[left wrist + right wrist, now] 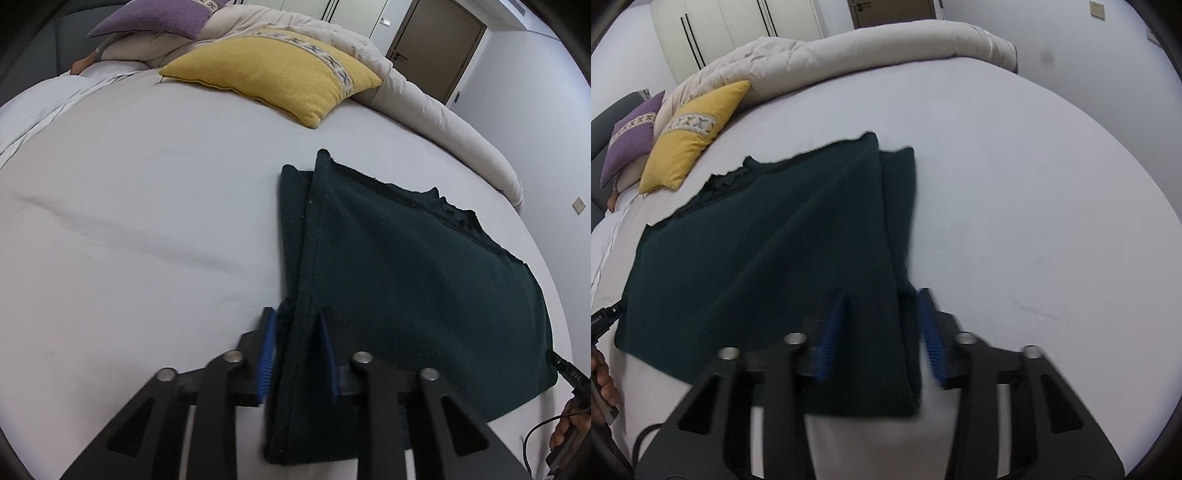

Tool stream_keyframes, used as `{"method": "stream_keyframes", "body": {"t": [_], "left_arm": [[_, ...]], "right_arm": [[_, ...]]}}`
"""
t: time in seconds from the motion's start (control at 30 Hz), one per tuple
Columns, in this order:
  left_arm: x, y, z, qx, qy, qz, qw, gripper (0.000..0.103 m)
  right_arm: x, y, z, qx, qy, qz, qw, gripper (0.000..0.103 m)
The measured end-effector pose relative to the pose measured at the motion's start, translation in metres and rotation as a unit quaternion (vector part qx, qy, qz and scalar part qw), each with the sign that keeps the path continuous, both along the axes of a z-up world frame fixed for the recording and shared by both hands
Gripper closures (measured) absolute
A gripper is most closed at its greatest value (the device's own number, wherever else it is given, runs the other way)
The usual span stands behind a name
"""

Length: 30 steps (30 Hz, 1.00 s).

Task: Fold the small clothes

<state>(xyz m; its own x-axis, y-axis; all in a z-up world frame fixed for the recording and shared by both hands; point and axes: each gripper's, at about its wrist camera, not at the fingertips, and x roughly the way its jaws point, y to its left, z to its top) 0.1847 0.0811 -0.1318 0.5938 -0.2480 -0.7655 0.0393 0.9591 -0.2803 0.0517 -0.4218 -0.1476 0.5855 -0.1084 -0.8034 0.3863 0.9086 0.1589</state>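
A dark green knit garment (406,280) lies on the white bed sheet, its sides folded inward. In the left wrist view my left gripper (295,321) straddles the garment's near left folded edge, blue pads on either side of the cloth with a gap between them. In the right wrist view the same garment (768,258) spreads to the left, and my right gripper (884,299) straddles its near right folded edge, jaws apart around the cloth. Whether the pads press the cloth is not clear.
A yellow cushion (280,74) and a purple cushion (159,18) lie at the bed's far side against a rolled beige duvet (443,122). White sheet (129,221) extends left of the garment. A door (439,44) and wardrobe (738,29) stand behind.
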Motion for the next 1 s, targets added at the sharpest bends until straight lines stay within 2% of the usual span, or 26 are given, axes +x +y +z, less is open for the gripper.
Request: {"method": "stream_keyframes", "body": {"t": [0.07, 0.23, 0.3, 0.4, 0.47, 0.5, 0.53, 0.6, 0.63, 0.67, 0.73, 0.8, 1.0], "left_arm": [[-0.003, 0.000, 0.004, 0.005, -0.003, -0.004, 1.0000, 0.096], [-0.016, 0.005, 0.008, -0.007, -0.009, -0.003, 0.9999, 0.096], [-0.019, 0.008, 0.000, -0.014, -0.001, 0.001, 0.9999, 0.096], [-0.019, 0.012, -0.011, -0.023, 0.006, 0.005, 0.9997, 0.095], [-0.015, 0.014, -0.012, -0.027, 0.008, 0.004, 0.9996, 0.092], [-0.014, 0.016, -0.012, -0.033, 0.007, 0.005, 0.9994, 0.089], [-0.012, 0.018, -0.012, -0.037, 0.010, 0.007, 0.9993, 0.081], [-0.011, 0.023, -0.011, -0.053, 0.014, 0.008, 0.9985, 0.078], [-0.013, 0.025, -0.008, -0.052, 0.013, 0.013, 0.9985, 0.071], [-0.015, 0.026, -0.004, -0.049, 0.008, 0.019, 0.9986, 0.061], [-0.022, 0.029, 0.007, -0.038, -0.011, 0.038, 0.9985, 0.055], [-0.024, 0.028, 0.016, -0.041, -0.024, 0.040, 0.9981, 0.054], [-0.009, -0.016, 0.038, -0.061, -0.047, -0.016, 0.9969, 0.048]], "right_arm": [[-0.004, -0.005, 0.002, 0.009, -0.004, -0.003, 1.000, 0.097], [-0.018, -0.004, 0.018, 0.017, -0.026, -0.013, 0.999, 0.098], [-0.022, -0.006, 0.012, 0.021, -0.020, -0.018, 0.999, 0.098], [-0.026, -0.016, -0.005, 0.054, -0.017, -0.037, 0.998, 0.099], [-0.026, -0.019, -0.011, 0.057, -0.017, -0.037, 0.998, 0.098], [-0.024, -0.020, -0.011, 0.059, -0.019, -0.036, 0.997, 0.096], [-0.023, -0.020, -0.010, 0.060, -0.019, -0.034, 0.997, 0.093], [-0.023, -0.021, -0.007, 0.059, -0.009, -0.036, 0.998, 0.078], [-0.025, -0.022, -0.005, 0.066, -0.009, -0.044, 0.997, 0.055], [-0.029, -0.024, -0.002, 0.076, -0.020, -0.050, 0.996, 0.038], [-0.038, -0.030, 0.008, 0.081, -0.049, -0.068, 0.993, 0.032], [-0.039, -0.037, 0.015, 0.088, -0.061, -0.070, 0.992, 0.032], [-0.005, -0.061, 0.017, 0.148, -0.073, -0.052, 0.985, 0.033]]}}
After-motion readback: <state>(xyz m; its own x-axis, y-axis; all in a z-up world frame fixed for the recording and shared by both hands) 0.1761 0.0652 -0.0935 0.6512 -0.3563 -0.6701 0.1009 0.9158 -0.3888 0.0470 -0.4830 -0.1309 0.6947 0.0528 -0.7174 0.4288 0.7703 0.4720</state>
